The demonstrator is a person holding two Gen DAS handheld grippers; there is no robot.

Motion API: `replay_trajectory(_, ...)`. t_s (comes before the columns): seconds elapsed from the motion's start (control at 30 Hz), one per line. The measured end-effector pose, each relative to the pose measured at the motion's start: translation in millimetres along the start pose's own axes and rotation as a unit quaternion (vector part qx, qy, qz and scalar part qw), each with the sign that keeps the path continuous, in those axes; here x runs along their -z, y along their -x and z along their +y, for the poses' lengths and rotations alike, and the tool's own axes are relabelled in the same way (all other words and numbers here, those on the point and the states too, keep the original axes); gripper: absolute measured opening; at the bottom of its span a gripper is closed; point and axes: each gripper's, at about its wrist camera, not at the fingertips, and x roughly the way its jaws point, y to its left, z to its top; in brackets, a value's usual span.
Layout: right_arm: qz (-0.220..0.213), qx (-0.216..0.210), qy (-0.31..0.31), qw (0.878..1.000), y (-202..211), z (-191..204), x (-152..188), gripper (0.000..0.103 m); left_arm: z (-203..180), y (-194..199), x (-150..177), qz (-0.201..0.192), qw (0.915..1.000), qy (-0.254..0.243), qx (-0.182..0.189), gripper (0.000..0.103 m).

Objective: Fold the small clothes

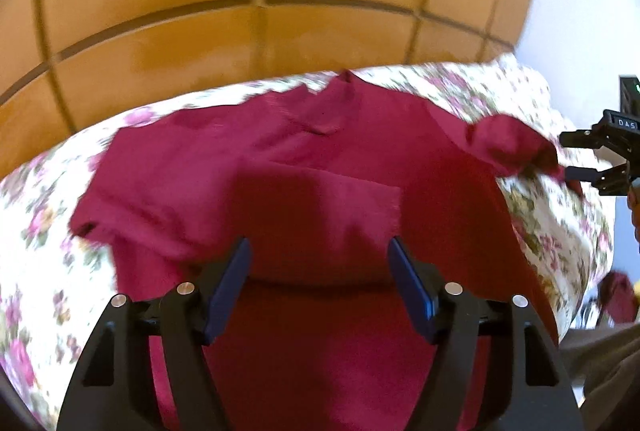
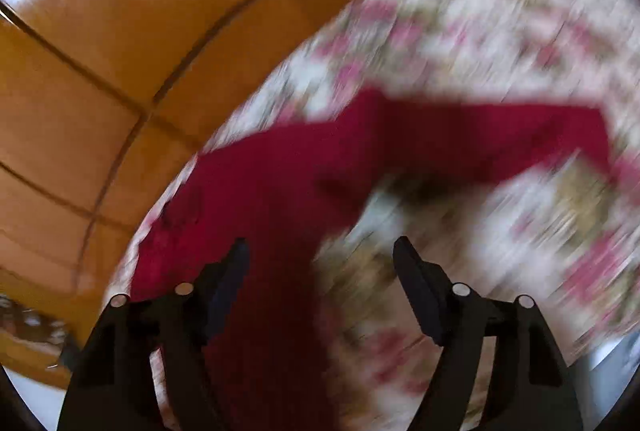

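Red shirt [image 1: 304,159] lies spread on the floral cloth [image 1: 40,263]. Left tool [image 1: 318,287] gapes wide, empty; right tool [image 2: 320,283] likewise, by the sleeve. Pinch the sleeve hem cleanly, then fold inward.

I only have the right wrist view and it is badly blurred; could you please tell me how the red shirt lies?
Observer: The red shirt lies spread on the floral cloth, collar at the far side.
Operator: Is any part folded in yet?
Observer: Yes, a rectangular flap lies doubled over its middle.
Operator: Where is the left gripper?
Observer: The left gripper hovers open above the shirt's near part, gripping nothing.
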Motion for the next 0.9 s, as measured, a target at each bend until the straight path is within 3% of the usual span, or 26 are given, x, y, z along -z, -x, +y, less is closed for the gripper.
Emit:
replay_trajectory(0.1,0.036,0.016,0.04,0.998,-27.1,14.4,20.5,0.067,-21.3,-18.8,-5.9,0.011,0.9988,-0.048,-0.002,0.07)
replay_trajectory(0.23,0.052,0.024,0.061,0.997,-46.5,22.8,32.6,0.067,-39.5,-52.8,-7.1,0.042,0.9927,-0.109,-0.03,0.066)
replay_trajectory(0.27,0.052,0.024,0.059,0.997,-48.0,21.2,31.9,0.067,-37.9,-59.3,-6.1,0.051,0.9923,-0.109,-0.031,0.049)
replay_trajectory(0.33,0.054,0.025,0.055,0.997,-49.4,16.5,33.0,0.067,-32.2,-76.3,-4.9,0.081,0.9923,-0.093,-0.008,0.036)
replay_trajectory(0.4,0.059,0.025,0.047,0.997,-52.6,12.7,30.9,0.067,-26.9,-79.0,-5.2,0.079,0.994,-0.075,0.004,0.027)
replay_trajectory(0.43,0.061,0.023,0.044,0.997,-50.8,7.4,33.2,0.067,-25.8,-77.7,-6.1,0.078,0.9942,-0.073,0.008,0.014)
replay_trajectory(0.47,0.064,0.024,0.04,0.997,-50.8,5.1,33.5,0.067,-24.5,-74.8,-7.9,0.074,0.9948,-0.069,0.013,0.005)
replay_trajectory(0.57,0.067,0.022,0.036,0.997,-52.4,2.2,32.8,0.067,-8.7,-55.6,-17.3,0.045,0.9983,-0.028,0.024,0.004)
replay_trajectory(0.67,0.067,0.022,0.04,0.997,-51.1,1.4,33.6,0.067,12.8,-34.3,-30.4,0.006,1.0,-0.001,0.007,0.004)
replay_trajectory(0.8,0.067,0.021,0.038,0.997,-50.2,1.1,34.7,0.067,71.2,11.0,-48.4,-0.056,0.9962,0.047,-0.048,0.004)
replay_trajectory(0.9,0.066,0.027,0.033,0.997,-51.1,2.3,35.4,0.067,124.7,38.5,-56.7,-0.086,0.9865,0.091,-0.106,0.001)
